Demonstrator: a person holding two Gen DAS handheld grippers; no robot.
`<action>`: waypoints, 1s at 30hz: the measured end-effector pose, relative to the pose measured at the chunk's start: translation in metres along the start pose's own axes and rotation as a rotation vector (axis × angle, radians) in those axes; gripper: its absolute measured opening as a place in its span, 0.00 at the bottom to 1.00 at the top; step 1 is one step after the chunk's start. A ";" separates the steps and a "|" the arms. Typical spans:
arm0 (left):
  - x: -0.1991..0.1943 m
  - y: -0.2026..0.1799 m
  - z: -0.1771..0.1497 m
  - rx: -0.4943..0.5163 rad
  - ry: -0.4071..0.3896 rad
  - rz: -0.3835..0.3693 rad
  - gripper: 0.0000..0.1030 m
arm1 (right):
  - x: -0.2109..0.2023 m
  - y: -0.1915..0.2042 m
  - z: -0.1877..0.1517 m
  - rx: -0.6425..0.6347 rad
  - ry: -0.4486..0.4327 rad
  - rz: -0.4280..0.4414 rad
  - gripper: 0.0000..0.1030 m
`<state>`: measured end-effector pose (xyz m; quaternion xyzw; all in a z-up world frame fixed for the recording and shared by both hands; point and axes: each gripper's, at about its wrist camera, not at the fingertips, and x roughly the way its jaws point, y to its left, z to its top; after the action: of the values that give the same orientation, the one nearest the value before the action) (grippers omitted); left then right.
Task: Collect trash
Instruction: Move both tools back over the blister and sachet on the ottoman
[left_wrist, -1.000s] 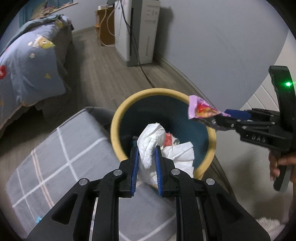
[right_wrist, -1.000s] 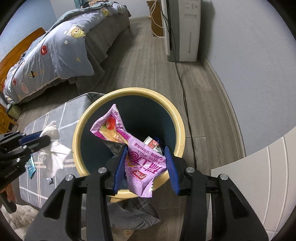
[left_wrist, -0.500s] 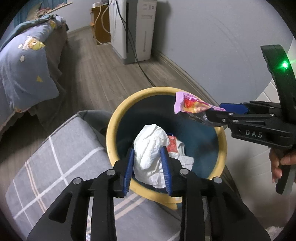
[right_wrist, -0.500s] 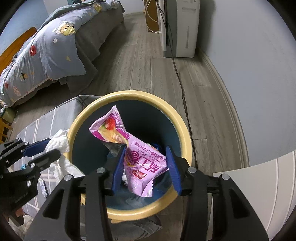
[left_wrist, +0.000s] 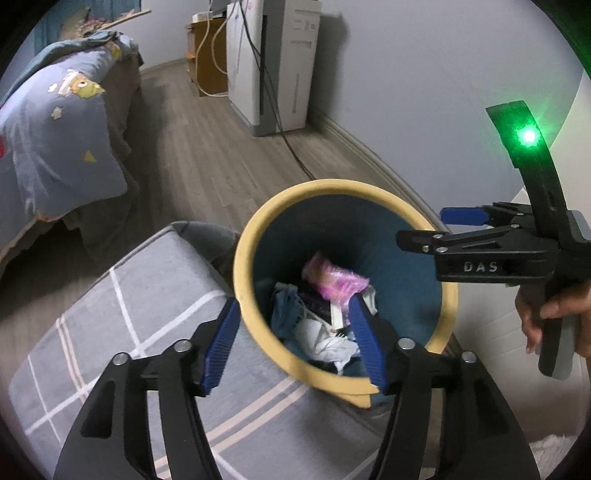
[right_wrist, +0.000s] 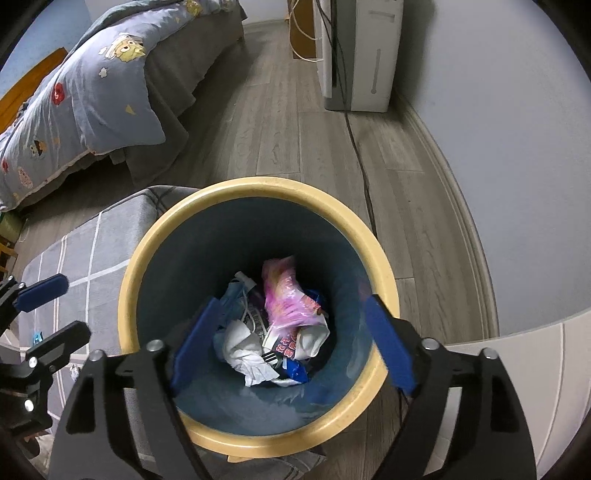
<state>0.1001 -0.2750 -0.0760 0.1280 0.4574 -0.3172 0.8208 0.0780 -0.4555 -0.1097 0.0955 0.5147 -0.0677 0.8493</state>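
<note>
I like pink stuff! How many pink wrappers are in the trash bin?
1. The pink wrapper lies inside the bin on top of the white tissues and other scraps. More could be hidden underneath the pile.

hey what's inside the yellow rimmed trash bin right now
Inside the bin: a pink snack wrapper on top, crumpled white tissue, and other mixed wrappers. Whatever lies beneath that pile is covered.
</note>
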 end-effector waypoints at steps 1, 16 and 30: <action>-0.002 0.002 -0.001 -0.002 -0.005 0.006 0.68 | -0.001 -0.001 0.000 0.001 -0.001 -0.001 0.85; -0.067 0.055 -0.023 -0.138 -0.092 0.163 0.93 | -0.045 -0.003 -0.008 0.049 -0.049 -0.025 0.94; -0.147 0.108 -0.073 -0.248 -0.140 0.287 0.94 | -0.108 0.076 -0.003 -0.054 -0.122 0.059 0.94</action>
<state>0.0641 -0.0964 -0.0027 0.0674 0.4117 -0.1461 0.8970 0.0416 -0.3791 -0.0079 0.0835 0.4607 -0.0344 0.8829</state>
